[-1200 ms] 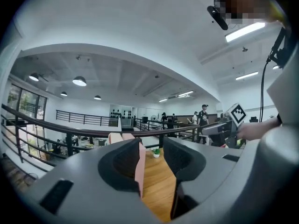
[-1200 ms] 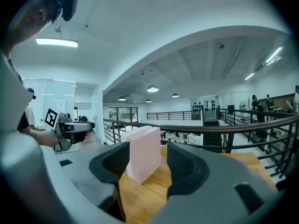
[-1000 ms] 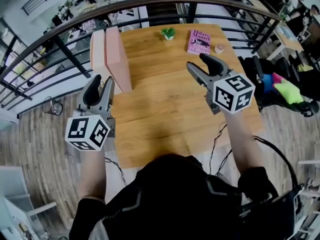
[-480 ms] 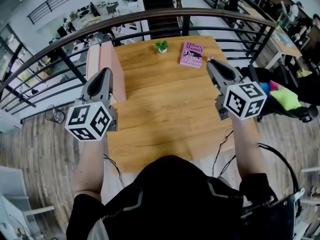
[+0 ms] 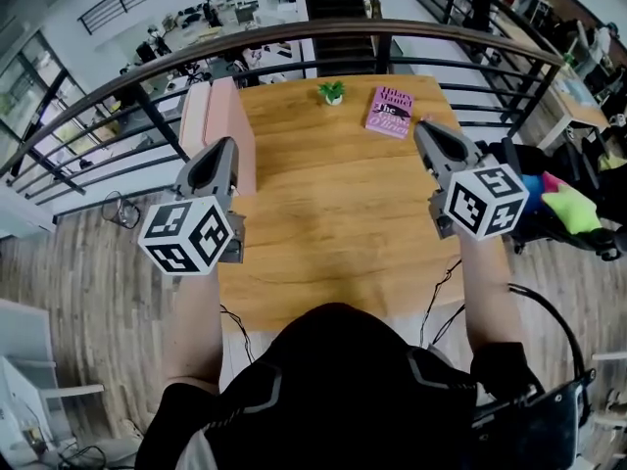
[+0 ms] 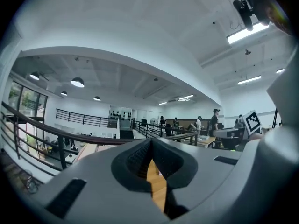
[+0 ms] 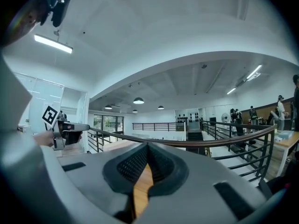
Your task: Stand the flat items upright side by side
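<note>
- Now spanning the middle, and still bearing no upright row: table [image 5: 333, 213].
- Standing along the table's left edge: pink block [image 5: 220, 130], long axis running away from the person.
- Holding left gripper [image 5: 227, 145] and right gripper [image 5: 423, 127] level over opposite table edges, higher than a second ago, with jaws just finishing closing, pressing together on nothing; probably resetting, not gripping.
- Lying flat, cover up, at the far right: book [image 5: 390, 111], long axis pointing away, slightly tilted, well apart from the block, awaiting lifting.

Table [image 5: 323, 213] wood, matt, visible grain. Book [image 5: 390, 112] upper right, printed paper cover. Pink flat items [image 5: 220, 125] upper left, matt, card-like. Railing posts [image 5: 157, 123] dark metal.
</note>
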{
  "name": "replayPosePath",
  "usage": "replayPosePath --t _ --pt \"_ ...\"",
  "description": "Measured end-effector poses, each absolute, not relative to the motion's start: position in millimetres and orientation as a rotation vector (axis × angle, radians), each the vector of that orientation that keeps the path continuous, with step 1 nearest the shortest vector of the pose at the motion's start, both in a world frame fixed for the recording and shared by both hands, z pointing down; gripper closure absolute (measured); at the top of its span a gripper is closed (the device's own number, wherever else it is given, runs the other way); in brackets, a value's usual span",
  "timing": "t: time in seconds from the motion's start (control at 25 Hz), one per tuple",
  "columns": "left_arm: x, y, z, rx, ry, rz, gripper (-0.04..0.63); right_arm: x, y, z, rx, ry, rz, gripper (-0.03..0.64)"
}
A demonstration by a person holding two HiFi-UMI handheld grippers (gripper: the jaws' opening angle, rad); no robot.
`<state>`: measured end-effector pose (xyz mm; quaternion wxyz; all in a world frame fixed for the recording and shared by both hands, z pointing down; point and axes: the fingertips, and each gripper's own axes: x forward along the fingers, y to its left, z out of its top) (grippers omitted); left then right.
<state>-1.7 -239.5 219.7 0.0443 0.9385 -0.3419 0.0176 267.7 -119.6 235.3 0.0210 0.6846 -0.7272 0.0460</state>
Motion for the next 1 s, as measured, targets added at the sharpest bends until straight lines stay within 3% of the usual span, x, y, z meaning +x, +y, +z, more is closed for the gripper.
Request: replayPosePath --t 1.0 --pt "-14 -227 231 2.833 -1.269 0.044 0.566 276 -117 240 2.094 -2.213 0.075 0.609"
